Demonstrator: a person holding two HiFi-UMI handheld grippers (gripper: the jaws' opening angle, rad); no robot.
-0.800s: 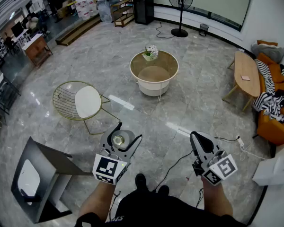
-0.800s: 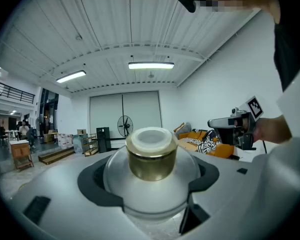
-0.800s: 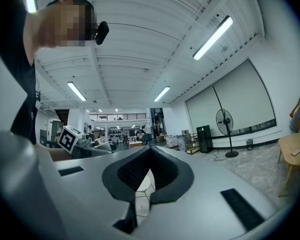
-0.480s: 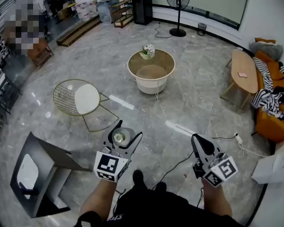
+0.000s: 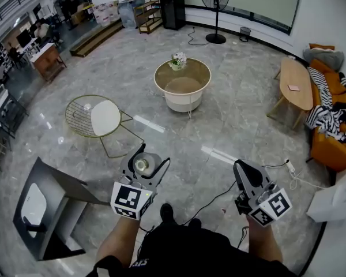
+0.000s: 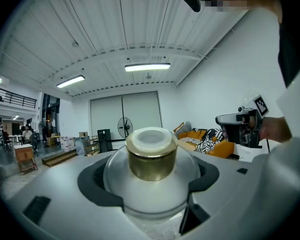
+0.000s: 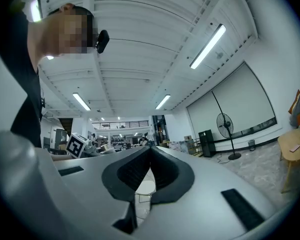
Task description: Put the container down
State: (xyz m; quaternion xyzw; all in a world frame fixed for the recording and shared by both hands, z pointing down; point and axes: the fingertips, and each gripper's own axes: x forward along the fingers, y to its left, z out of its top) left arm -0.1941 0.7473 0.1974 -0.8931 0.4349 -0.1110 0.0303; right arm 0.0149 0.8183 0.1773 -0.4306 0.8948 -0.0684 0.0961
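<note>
A round clear container [image 5: 142,165] with a gold collar and a white lid sits between the jaws of my left gripper [image 5: 145,163], held above the marble floor. In the left gripper view the container [image 6: 151,156] fills the middle, and the dark pads [image 6: 94,186] of the left gripper [image 6: 151,180] press on both its sides. My right gripper [image 5: 242,169] hangs at the lower right of the head view, shut with nothing in it. In the right gripper view its jaws [image 7: 150,153] meet at the tips.
Ahead stands a round coffee table [image 5: 202,83] with a flower pot. A wire side table [image 5: 76,118] is to the left and a grey chair [image 5: 57,198] at lower left. A wooden table [image 5: 293,85] and an orange sofa [image 5: 326,149] line the right. A cable [image 5: 216,195] crosses the floor.
The left gripper with the container has shifted slightly up and left in the head view. The room has slid a little in the frame. The right gripper stays shut and about where it was.
</note>
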